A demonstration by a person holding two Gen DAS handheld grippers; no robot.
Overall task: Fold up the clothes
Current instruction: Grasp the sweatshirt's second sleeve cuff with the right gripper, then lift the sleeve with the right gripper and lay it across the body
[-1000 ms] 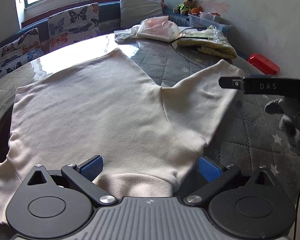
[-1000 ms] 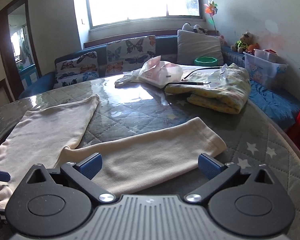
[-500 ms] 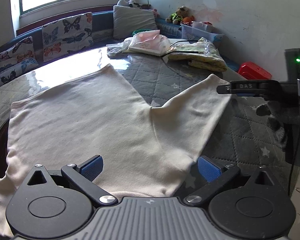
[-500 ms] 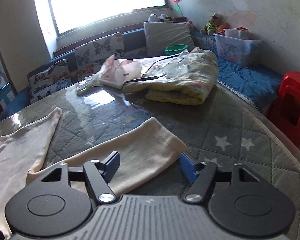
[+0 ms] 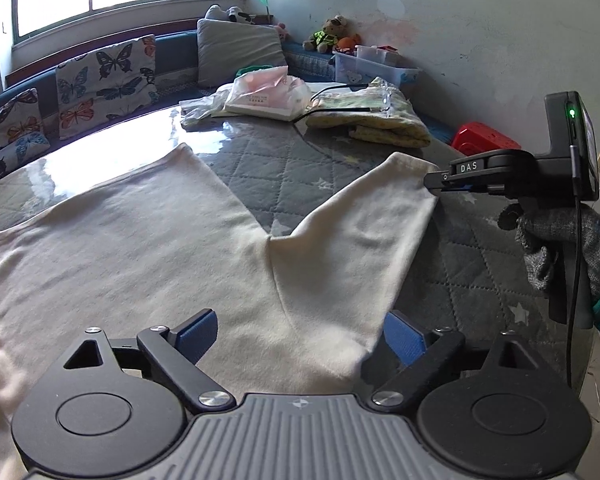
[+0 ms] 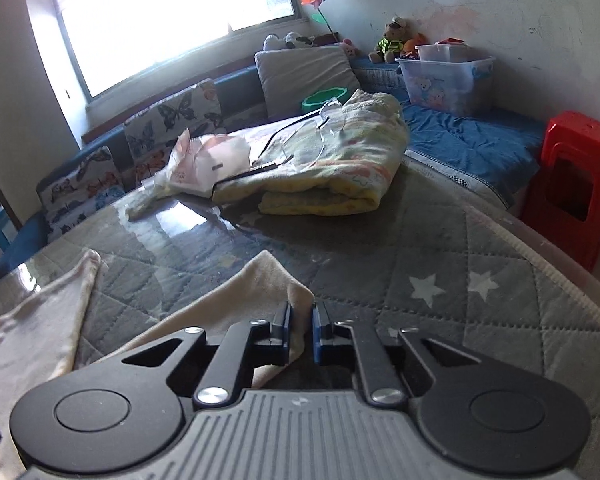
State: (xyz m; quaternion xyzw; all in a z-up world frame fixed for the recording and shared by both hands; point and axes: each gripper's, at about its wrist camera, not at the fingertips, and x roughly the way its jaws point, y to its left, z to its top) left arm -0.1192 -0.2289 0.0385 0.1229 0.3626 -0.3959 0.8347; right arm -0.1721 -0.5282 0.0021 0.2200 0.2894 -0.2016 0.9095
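A cream long-sleeved top (image 5: 148,256) lies spread flat on the quilted grey table (image 5: 472,264). Its right sleeve (image 5: 364,240) runs out toward the right. My left gripper (image 5: 300,332) is open, with its blue pads either side of the shoulder area near the collar. My right gripper (image 6: 301,326) is shut on the cuff of that sleeve (image 6: 276,280); it also shows in the left wrist view (image 5: 440,182) at the sleeve end, held by a gloved hand.
A folded yellow blanket (image 6: 340,172) and a pink plastic bag (image 6: 208,160) lie at the far side of the table. A red stool (image 6: 576,184) stands off the right edge. Butterfly cushions (image 5: 104,80) and a plastic box (image 6: 444,80) line the bench behind.
My right gripper moved in on the sleeve end and closed its jaws on the cuff. My left gripper stayed open and drew back slightly from the collar.
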